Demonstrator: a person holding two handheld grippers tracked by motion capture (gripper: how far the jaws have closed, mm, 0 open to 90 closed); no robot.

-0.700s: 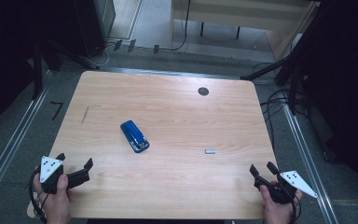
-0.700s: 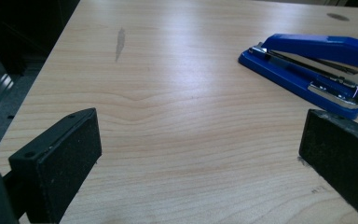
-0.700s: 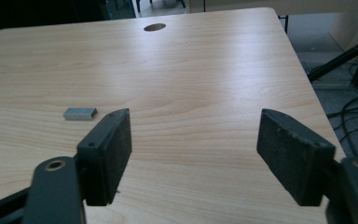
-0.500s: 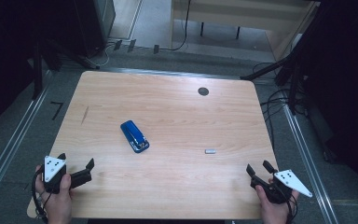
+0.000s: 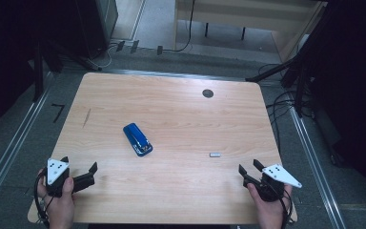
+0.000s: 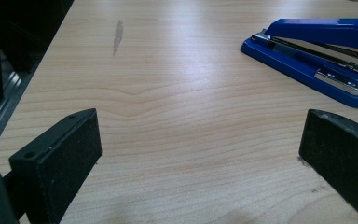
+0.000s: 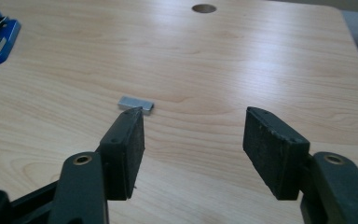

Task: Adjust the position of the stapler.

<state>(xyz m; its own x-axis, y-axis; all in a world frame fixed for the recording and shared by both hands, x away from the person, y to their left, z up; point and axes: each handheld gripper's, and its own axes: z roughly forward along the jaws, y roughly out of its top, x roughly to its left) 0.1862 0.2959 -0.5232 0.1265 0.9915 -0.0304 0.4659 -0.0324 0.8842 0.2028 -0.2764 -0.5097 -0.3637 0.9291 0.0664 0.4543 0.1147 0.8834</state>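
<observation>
Stapler (image 5: pixel 137 139) shows no legible marking, perhaps blurred; left gripper (image 5: pixel 78 171), right gripper (image 5: pixel 251 168) spread.

One blue stapler (image 5: pixel 137 139) lies ahead of the left tongs (image 5: pixel 79 172), one staple strip (image 5: pixel 214 154) ahead of the right tongs (image 5: pixel 250 168)

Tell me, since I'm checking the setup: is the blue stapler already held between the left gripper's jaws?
No: the blue stapler lies on the table beyond the open left gripper, untouched.
</observation>
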